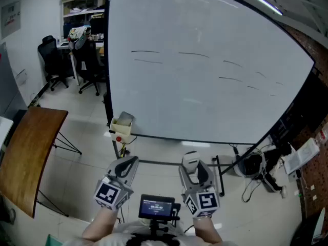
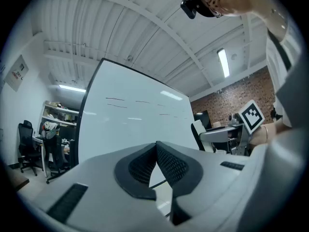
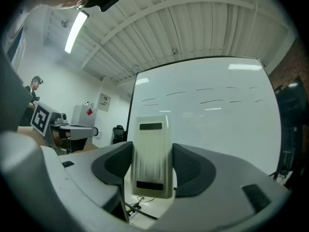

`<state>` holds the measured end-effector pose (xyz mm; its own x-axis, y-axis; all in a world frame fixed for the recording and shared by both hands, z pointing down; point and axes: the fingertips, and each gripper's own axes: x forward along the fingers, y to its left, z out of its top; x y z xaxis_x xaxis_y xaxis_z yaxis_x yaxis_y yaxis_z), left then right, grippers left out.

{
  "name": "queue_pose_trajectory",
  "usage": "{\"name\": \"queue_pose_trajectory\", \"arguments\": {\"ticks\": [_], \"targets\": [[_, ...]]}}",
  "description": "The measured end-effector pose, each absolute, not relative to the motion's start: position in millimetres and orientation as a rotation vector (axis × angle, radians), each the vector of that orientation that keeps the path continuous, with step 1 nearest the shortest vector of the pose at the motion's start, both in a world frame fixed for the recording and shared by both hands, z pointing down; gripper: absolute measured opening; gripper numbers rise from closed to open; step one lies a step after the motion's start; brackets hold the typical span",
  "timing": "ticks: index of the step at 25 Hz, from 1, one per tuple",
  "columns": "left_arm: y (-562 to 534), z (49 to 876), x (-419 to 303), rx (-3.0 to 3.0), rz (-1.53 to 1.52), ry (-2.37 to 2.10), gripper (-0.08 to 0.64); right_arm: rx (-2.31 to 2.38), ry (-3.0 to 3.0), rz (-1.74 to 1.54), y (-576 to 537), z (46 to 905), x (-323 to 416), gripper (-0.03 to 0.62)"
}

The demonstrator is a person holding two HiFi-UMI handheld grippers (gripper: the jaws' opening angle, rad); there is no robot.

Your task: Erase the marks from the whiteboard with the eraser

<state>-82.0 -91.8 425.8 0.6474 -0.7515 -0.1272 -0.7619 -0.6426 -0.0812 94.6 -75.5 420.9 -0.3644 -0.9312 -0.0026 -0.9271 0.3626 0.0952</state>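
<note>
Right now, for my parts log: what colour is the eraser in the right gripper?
Off-white eraser, clearest in the right gripper view.

A brown wooden tabletop (image 1: 28,158) stands tilted on thin black legs at the left of the frame, on the pale tiled floor (image 1: 87,132). In the upper left, two black office chairs (image 1: 51,55) (image 1: 89,60) sit below a white shelf unit (image 1: 84,6) loaded with clutter. A small cream box with a red spot (image 1: 122,126) sits left of centre. At the lower right lies a tangle of black cables around a round black object (image 1: 251,165), near a red-brown brick wall (image 1: 312,158). A long fluorescent ceiling light (image 1: 259,1) glows at the upper right.
</note>
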Motion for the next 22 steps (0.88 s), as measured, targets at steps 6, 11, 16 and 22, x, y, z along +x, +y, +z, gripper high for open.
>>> {"name": "queue_pose_trajectory", "arguments": {"ticks": [6, 11, 16, 22], "targets": [[-96.7, 428.5, -113.1, -2.739, 0.110, 1.228, 0.000, 1.749, -2.547, -0.159, -77.7, 417.6, 60.5, 0.264], [-101.9, 420.2, -124.2, -2.729, 0.140, 1.200, 0.000, 1.756, -2.553, -0.188, -74.4, 412.2, 43.2, 0.264], [-105.6, 417.3, -125.2, -2.724, 0.148, 1.174, 0.001, 1.753, -2.551, -0.184, -77.6, 412.2, 37.0, 0.264], [-126.7, 416.6, -120.9, -2.707, 0.145, 1.167, 0.000, 1.740, -2.581, -0.177, -104.6, 411.9, 37.0, 0.264]]}}
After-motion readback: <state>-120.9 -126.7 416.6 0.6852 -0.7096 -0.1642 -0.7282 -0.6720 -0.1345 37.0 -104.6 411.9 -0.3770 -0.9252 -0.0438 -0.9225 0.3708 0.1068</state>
